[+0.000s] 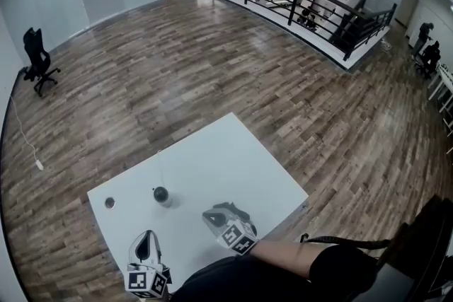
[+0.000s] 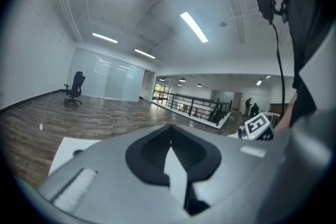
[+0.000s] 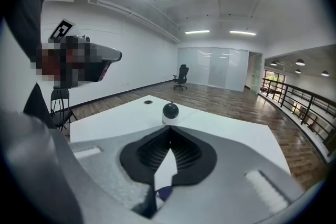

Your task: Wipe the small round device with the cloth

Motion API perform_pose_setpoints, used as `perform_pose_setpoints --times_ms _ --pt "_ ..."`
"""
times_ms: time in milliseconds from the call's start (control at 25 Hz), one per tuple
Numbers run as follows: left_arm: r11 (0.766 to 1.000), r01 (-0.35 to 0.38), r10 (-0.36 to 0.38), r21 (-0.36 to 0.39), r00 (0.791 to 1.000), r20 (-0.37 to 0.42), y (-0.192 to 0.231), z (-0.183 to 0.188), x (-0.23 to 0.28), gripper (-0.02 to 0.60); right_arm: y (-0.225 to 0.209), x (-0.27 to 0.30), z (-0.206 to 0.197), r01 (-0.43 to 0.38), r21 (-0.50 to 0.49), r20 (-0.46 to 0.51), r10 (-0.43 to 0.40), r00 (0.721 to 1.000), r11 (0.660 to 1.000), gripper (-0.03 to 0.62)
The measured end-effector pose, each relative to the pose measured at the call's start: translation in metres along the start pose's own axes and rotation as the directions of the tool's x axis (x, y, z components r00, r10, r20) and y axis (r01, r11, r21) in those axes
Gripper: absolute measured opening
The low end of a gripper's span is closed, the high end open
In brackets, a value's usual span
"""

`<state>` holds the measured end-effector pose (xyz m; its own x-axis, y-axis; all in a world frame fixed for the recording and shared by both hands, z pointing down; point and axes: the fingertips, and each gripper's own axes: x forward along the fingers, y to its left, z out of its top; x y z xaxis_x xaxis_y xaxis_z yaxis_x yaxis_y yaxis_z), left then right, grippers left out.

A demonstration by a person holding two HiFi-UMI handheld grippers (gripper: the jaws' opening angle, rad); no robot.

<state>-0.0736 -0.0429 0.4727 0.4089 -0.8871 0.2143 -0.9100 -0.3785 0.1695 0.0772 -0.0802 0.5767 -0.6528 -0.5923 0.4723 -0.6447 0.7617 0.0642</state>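
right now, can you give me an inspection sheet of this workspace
surface: white table, nothing spilled seen
job's things: small round device upright on the table, ahead of both grippers; cloth not clearly seen, only a dark blue scrap low in the right gripper
clutter: round grommet hole in the table top
grippers: left gripper shut, nothing in it; right gripper shut, aimed at the device
cables: white cable on the floor, far left
surroundings: wood floor, office chair, railing

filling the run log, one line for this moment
left gripper: shut | right gripper: shut | round device: on table, untouched | wipe: not begun
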Motion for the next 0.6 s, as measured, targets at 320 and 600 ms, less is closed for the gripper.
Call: perform_pose_setpoints --times_ms 320,600 --pt "1.000 0.017 -0.017 -0.014 1.000 0.002 0.001 0.003 -0.002 0.006 -0.004 0.001 -0.002 0.030 0.005 -0.006 -0.030 1.000 1.000 0.002" --pt "1.000 -0.007 0.007 -0.015 1.000 -0.001 0.004 0.002 -0.002 0.006 -0.017 -0.001 -0.003 0.057 0.021 -0.006 -0.057 0.998 0.998 0.002"
